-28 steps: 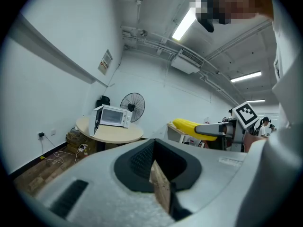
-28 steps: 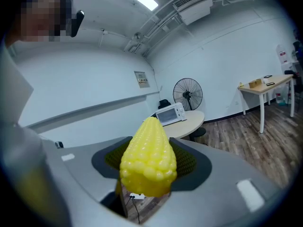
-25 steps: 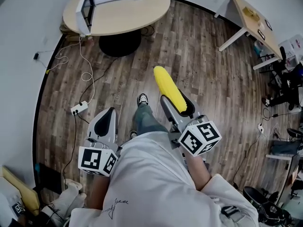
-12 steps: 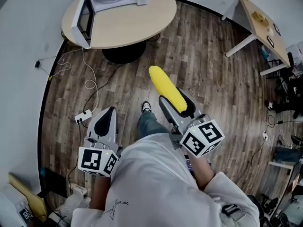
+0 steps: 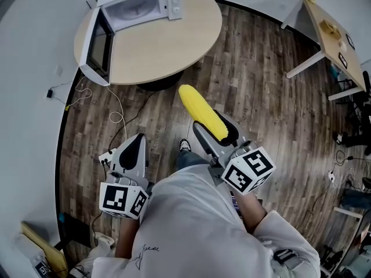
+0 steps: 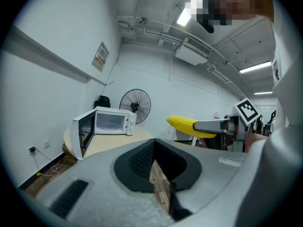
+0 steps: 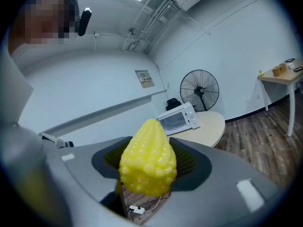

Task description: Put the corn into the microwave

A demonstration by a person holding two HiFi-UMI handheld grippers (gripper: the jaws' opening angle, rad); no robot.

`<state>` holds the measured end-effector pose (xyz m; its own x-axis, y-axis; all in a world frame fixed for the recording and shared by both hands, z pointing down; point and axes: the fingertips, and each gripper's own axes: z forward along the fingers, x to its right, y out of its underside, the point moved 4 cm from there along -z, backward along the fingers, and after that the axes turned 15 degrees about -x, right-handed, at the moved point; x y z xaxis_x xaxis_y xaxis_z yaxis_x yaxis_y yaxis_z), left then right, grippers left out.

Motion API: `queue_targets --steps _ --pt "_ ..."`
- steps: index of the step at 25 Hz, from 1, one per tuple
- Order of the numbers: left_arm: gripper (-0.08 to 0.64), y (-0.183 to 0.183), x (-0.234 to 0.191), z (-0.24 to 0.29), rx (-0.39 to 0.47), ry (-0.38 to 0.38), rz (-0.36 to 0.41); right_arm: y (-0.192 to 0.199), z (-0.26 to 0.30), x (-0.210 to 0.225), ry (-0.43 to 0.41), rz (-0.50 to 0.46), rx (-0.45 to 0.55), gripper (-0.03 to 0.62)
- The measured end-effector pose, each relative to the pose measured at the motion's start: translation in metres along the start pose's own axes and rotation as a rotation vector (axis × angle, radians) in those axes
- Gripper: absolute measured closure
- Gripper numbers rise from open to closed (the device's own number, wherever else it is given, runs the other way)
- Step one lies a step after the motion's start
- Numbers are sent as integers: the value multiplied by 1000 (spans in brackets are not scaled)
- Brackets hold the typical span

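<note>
Corn [image 5: 200, 113] is clamped between the jaws of the right gripper [image 5: 219, 133]. Its base sits in the pads and its yellow tip juts forward over the wood floor [image 5: 261, 97], toward the round table [image 5: 174, 45]. The microwave [image 5: 139, 4] stands at the table's far edge with its door [image 5: 95, 42] swung wide open, and the corn is well apart from it. The left gripper [image 5: 132, 150] hangs low at the person's left side. Its jaws appear to meet at the tips, with only a sliver of floor showing between them and nothing held.
</note>
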<state>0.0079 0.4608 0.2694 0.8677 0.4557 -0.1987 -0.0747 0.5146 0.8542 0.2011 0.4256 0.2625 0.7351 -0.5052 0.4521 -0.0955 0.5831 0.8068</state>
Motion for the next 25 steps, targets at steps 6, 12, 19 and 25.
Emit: queue_targets --steps 6,12,19,25 --pt "569 -28 -8 52 -21 -15 12 -28 33 41 -37 4 -15 334" --pt "569 -44 -13 93 -43 -20 13 -45 66 73 -79 27 -36 334" --pt "569 -49 -26 118 -69 -90 28 -74 97 94 -108 4 -44 334" --pt "570 -66 -53 132 -34 -115 -7 -94 125 100 -118 -19 -42 334"
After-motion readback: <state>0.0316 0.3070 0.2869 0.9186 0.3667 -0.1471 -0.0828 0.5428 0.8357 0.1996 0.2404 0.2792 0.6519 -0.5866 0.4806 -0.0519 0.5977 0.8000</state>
